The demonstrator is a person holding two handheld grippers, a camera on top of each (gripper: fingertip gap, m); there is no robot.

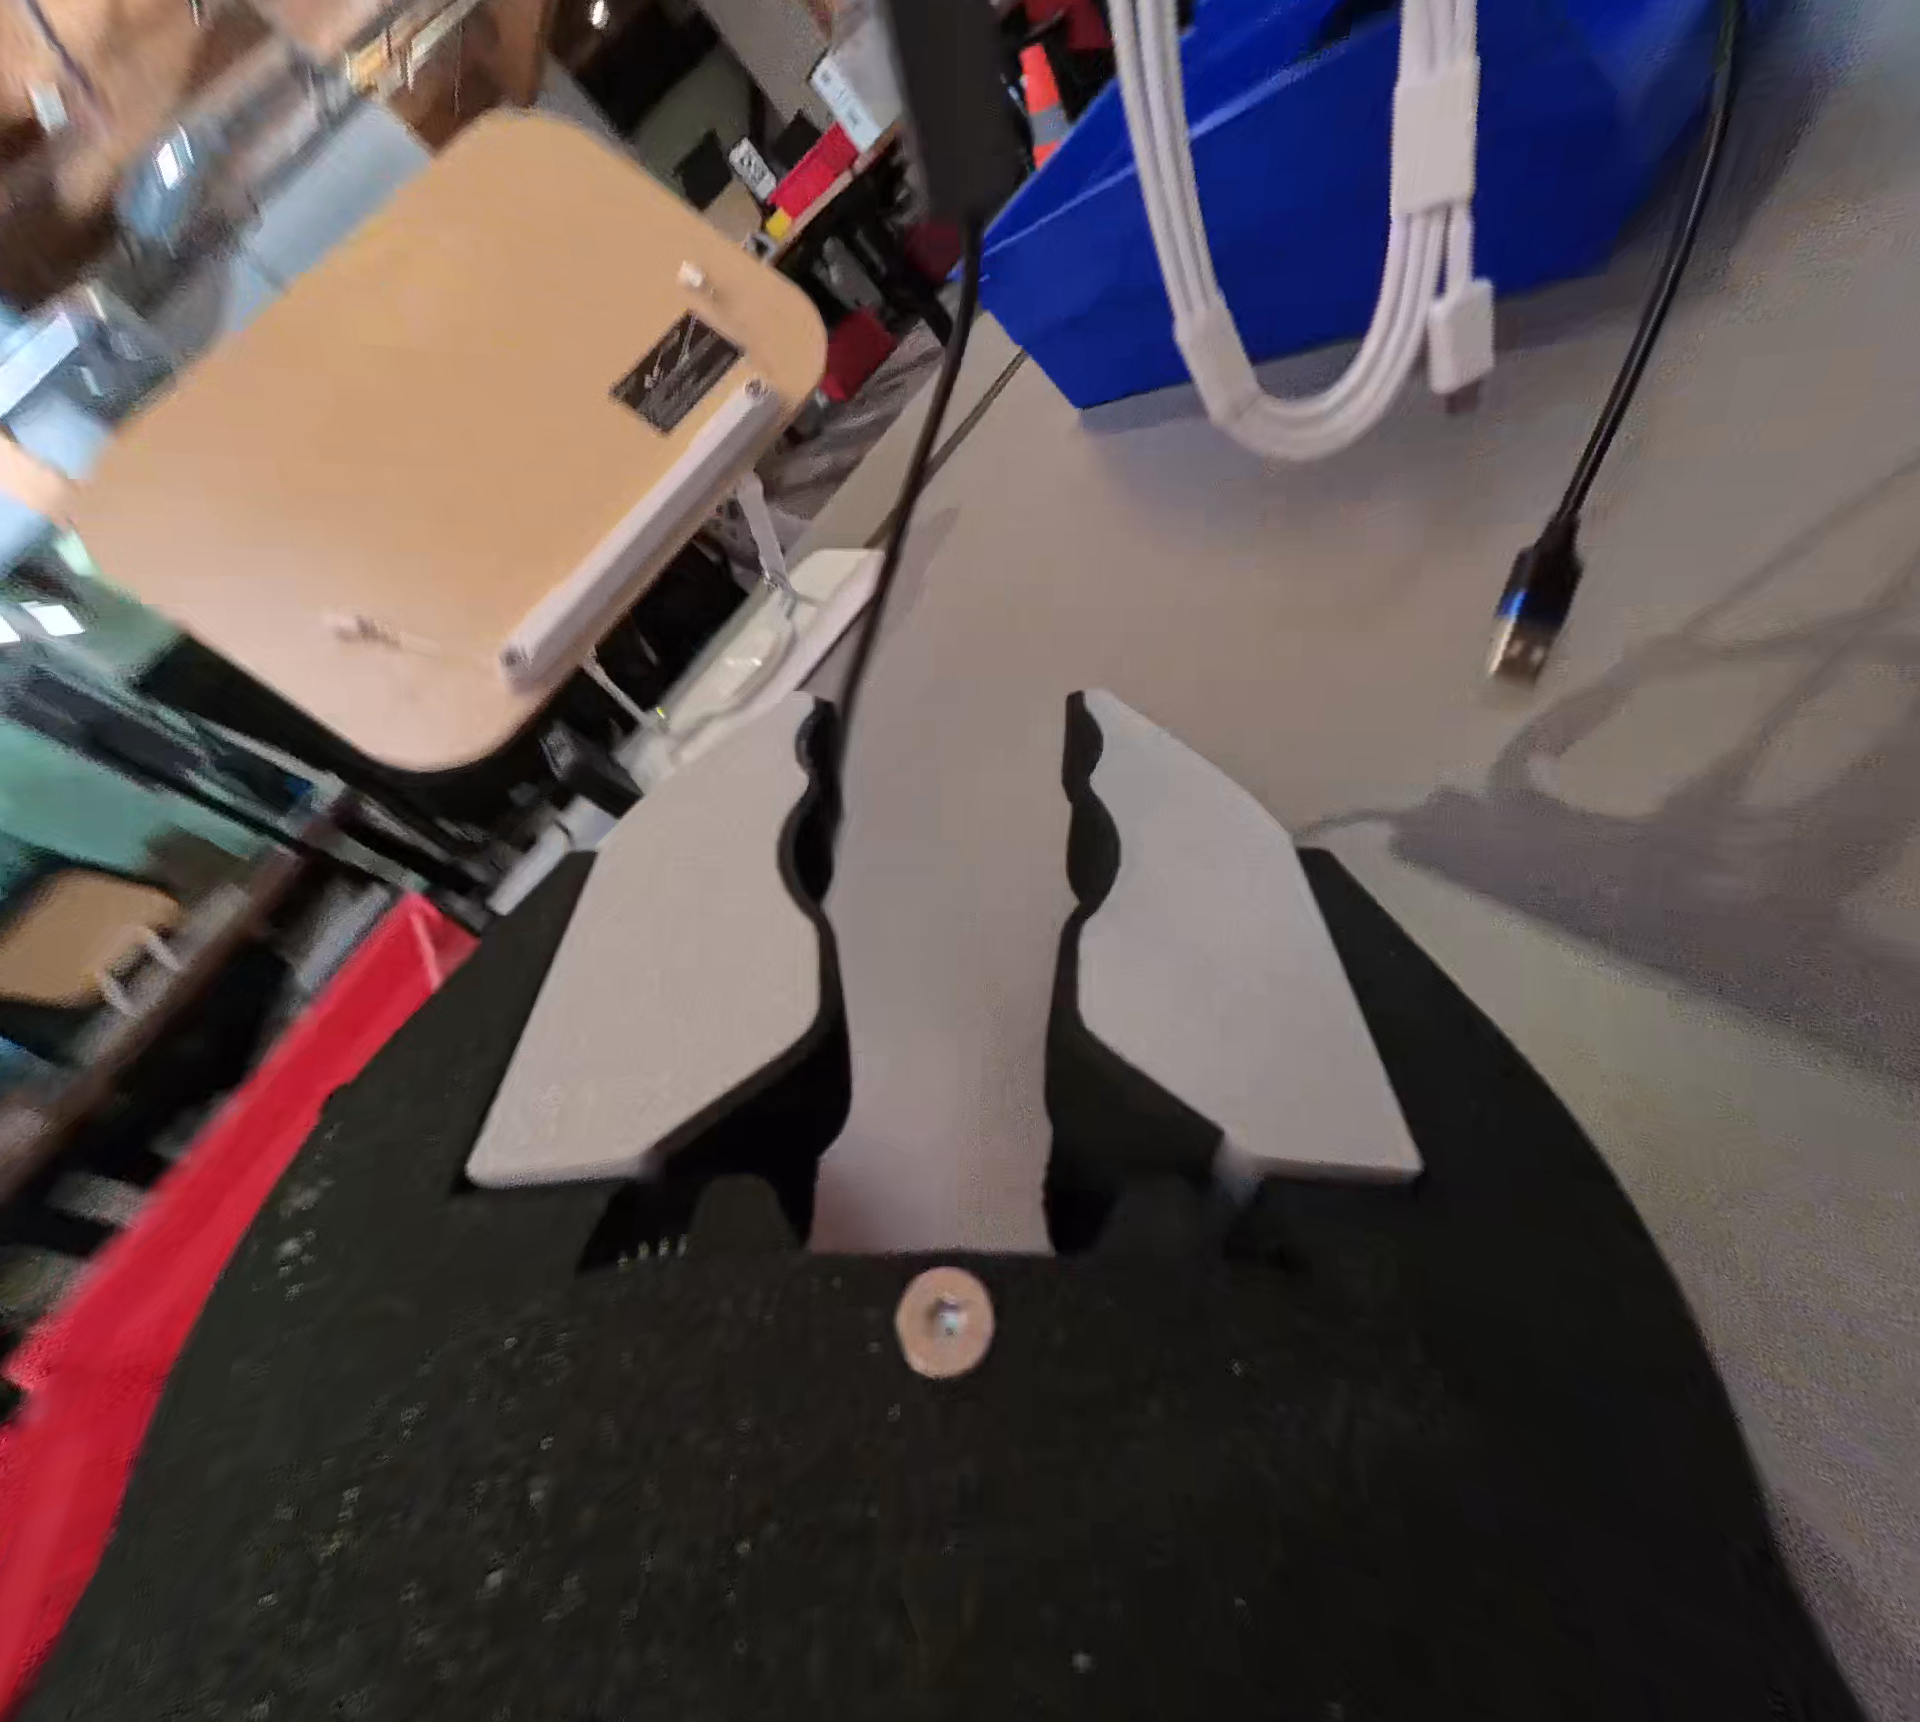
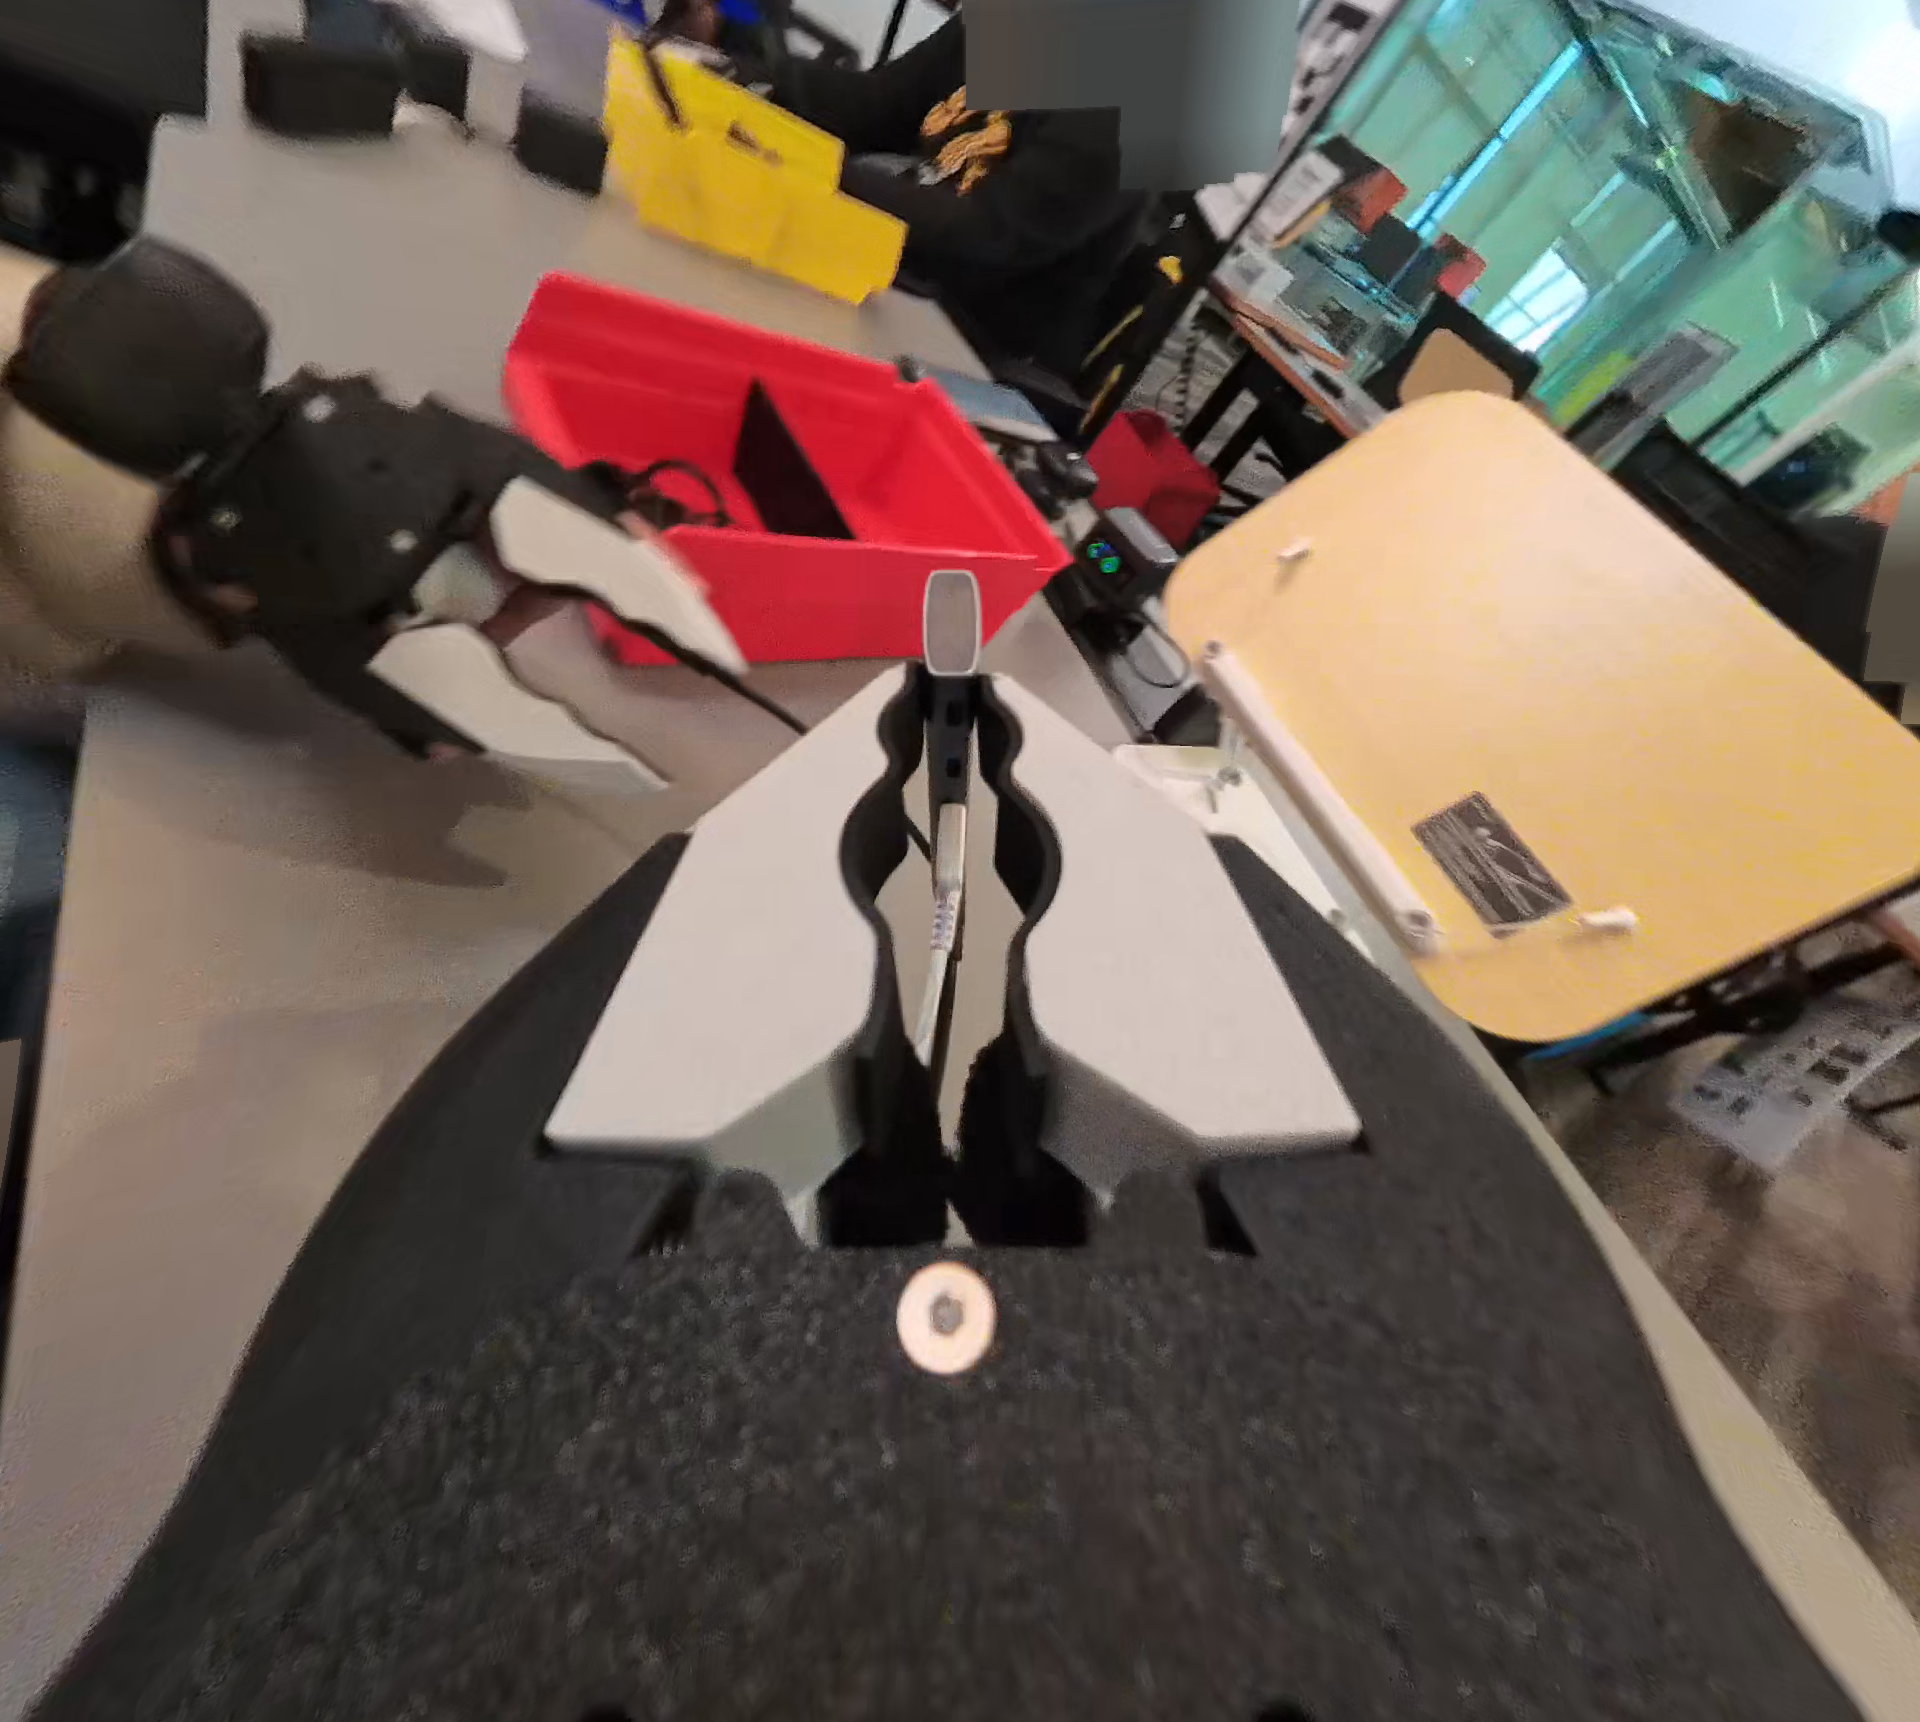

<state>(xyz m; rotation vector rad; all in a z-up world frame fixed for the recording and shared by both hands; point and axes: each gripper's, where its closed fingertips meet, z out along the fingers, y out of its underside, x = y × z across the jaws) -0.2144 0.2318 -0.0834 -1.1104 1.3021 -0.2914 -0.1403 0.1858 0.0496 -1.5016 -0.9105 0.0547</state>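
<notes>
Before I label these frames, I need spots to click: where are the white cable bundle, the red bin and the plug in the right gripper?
white cable bundle [image 1: 1439,145]: left wrist view, on its wrap band.
red bin [image 2: 831,602]: right wrist view, on its front wall.
plug [image 2: 952,623]: right wrist view, on its metal tip.

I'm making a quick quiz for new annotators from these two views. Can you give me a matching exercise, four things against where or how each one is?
Things
1. white cable bundle
2. black cable plug
3. red bin
4. left hand-held gripper

States
A. pinched in the right hand-held gripper
B. leaning on the blue bin
C. open, thin black cable at one finger
D. on the table, black divider inside

Pairs: 1-B, 2-A, 3-D, 4-C
</notes>
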